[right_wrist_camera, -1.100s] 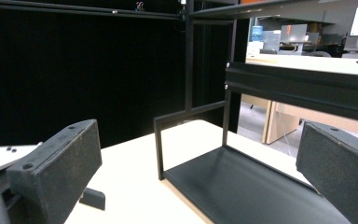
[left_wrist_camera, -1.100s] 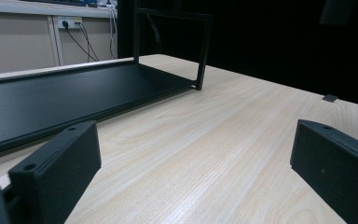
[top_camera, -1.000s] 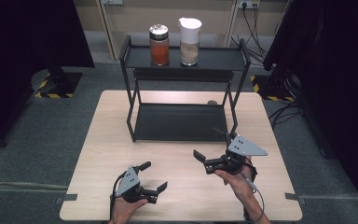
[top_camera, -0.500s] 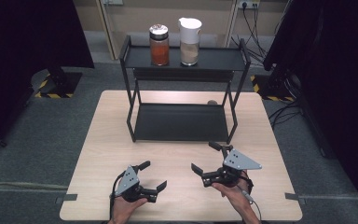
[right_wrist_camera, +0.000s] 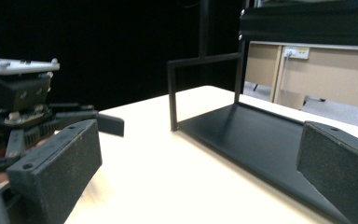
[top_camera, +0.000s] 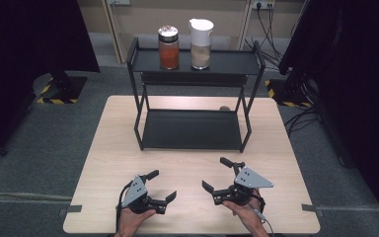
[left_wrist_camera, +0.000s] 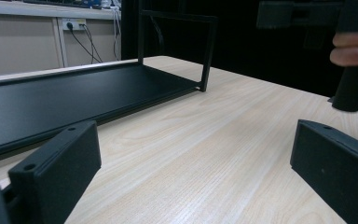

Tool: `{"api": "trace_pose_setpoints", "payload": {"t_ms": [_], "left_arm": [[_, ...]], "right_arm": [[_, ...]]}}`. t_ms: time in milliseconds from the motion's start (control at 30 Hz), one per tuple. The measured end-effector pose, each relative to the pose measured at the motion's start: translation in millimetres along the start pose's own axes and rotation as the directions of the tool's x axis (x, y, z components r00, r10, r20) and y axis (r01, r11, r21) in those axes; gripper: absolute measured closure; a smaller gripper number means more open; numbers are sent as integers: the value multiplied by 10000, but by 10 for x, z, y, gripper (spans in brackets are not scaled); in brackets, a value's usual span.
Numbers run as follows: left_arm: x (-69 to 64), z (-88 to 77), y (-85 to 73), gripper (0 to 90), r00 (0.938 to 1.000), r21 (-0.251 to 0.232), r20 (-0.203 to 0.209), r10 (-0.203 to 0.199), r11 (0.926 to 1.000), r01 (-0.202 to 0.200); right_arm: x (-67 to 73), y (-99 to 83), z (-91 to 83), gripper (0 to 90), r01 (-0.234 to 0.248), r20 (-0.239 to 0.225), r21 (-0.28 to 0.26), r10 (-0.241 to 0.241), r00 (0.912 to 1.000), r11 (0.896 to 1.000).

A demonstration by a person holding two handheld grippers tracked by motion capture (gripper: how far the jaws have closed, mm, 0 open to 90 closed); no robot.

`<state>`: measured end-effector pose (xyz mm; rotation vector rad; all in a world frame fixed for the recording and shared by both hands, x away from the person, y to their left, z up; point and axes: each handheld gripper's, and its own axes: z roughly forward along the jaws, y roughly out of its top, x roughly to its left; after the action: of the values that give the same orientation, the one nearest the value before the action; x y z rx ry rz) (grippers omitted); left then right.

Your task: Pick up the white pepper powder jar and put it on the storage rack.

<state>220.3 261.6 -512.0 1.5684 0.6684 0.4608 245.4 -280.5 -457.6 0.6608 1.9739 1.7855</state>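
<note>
While both grippers rest low over the near edge of the pale wood-grain table [top_camera: 113, 148], each stands with its blocky matt black jaws spread wide and nothing between them. The left gripper [top_camera: 160, 186] sits near-left, gripped from below by the person's left hand [top_camera: 131, 221]; the right gripper [top_camera: 220, 174], topped by a grey three-cornered plate, sits near-right in the right hand [top_camera: 244, 212], well apart from the left one. Beyond them, at the middle of the table, stands a two-tier black metal rack [top_camera: 192, 129] of thin square bars with flat, smooth sheet shelves. Its lower shelf lies bare just above the tabletop. On the far upper shelf stand two cylindrical containers side by side: at left a clear glass jar [top_camera: 168, 48] with a shiny metal lid and orange-red filling, at right a white-lidded pitcher [top_camera: 201, 44] with a spout, part full of beige grains
</note>
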Motion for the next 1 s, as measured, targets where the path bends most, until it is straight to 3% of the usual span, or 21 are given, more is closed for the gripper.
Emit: {"api": "trace_pose_setpoints", "payload": {"t_ms": [433, 1000], "left_arm": [[13, 8, -3, 8, 10000, -14, 6, -63, 10000, 63], [19, 8, 0, 8, 10000, -25, 18, -66, 10000, 66]], "right_arm": [[-12, -239, 18, 3, -65, -101, 52, 65, 9999, 10000], [-46, -299, -2, 3, -413, -58, 63, 413, 9991, 9991]]}}
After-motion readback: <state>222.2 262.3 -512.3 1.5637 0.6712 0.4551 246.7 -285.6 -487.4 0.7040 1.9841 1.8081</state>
